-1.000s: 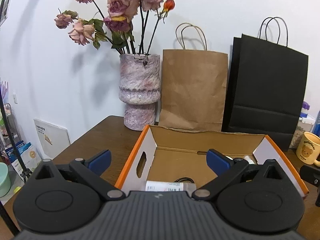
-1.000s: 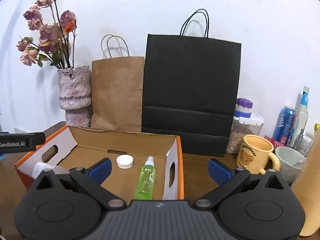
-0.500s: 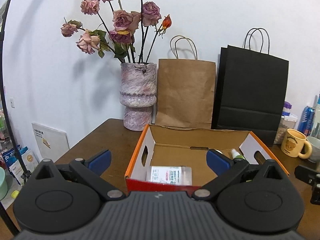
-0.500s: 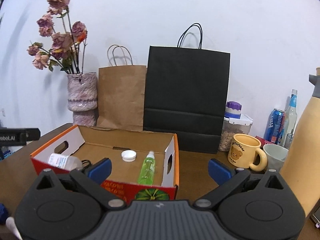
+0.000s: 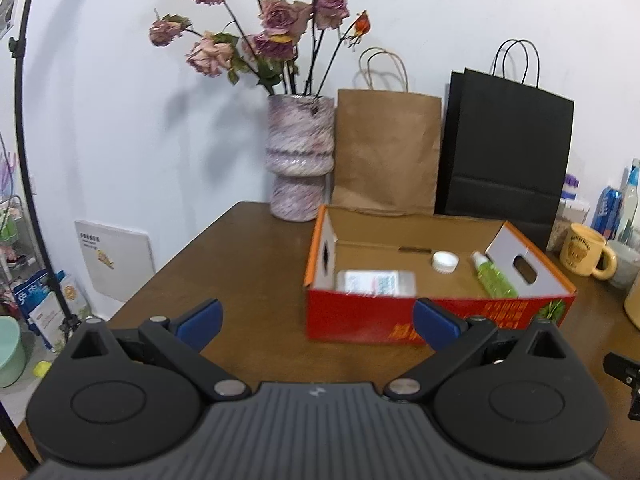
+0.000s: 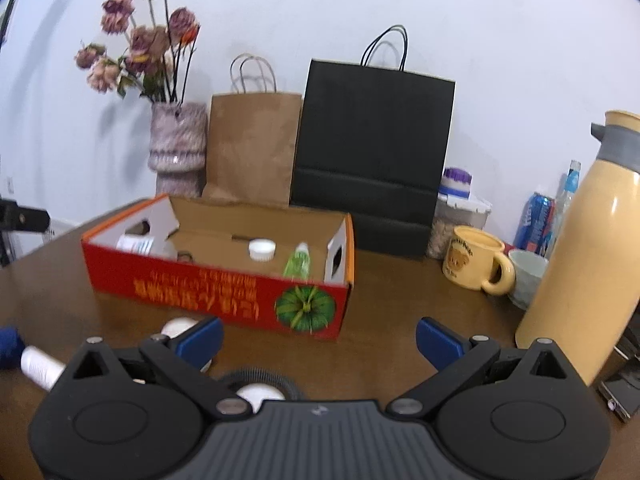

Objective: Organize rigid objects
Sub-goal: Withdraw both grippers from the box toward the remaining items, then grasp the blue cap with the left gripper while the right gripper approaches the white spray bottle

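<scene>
My left gripper (image 5: 316, 318) has its blue-tipped fingers (image 5: 199, 317) spread wide and holds nothing. My right gripper (image 6: 318, 334) is likewise fully spread and empty. Both sit above the near part of the brown desk (image 5: 240, 280).

The cardboard box (image 5: 360, 320) stands on the desk ahead of both grippers. Its front wall is red with orange print and a green pumpkin graphic (image 6: 305, 306) at the right end. The rim is orange, the interior plain brown, and each white end flap has an oval hand hole.

Contents of the box:
- A clear bottle with a white printed label (image 5: 374, 283) lies on its side at the left end.
- A white round cap (image 5: 444, 261) rests on the floor near the back wall.
- A green spray bottle (image 5: 494, 280) lies on its side at the right end, nozzle toward the back wall.

In the right wrist view, a white tube with a blue end (image 6: 38, 362) lies on the desk in front of the box, to the left. Other white items beside my left finger are partly hidden.

Behind the box: a vase of dried roses (image 5: 300, 160), a brown paper bag (image 5: 386, 152), a black paper bag (image 5: 504, 152). To the right stand a yellow mug (image 6: 476, 258) and a yellow flask (image 6: 584, 264).
</scene>
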Action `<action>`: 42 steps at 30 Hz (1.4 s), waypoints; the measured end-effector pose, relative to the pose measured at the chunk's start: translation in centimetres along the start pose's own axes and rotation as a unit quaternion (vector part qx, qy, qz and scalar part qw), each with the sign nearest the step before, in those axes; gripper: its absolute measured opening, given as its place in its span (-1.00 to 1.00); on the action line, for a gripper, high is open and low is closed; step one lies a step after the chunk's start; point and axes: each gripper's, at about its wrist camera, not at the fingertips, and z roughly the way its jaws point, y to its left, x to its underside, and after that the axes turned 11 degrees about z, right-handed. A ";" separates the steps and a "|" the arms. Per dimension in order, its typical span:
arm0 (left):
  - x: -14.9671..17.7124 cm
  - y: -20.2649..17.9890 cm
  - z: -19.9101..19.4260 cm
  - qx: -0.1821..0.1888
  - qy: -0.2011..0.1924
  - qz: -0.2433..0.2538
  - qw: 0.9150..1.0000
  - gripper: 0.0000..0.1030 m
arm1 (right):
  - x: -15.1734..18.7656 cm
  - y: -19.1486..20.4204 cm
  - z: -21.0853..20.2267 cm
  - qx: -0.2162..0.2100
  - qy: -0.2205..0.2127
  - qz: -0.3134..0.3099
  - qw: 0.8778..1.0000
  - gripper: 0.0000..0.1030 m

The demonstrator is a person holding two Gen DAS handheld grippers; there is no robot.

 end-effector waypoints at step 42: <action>10.3 7.7 -3.5 -0.018 0.109 0.035 0.993 1.00 | 7.8 2.7 -3.1 -0.022 0.097 -0.022 0.995 1.00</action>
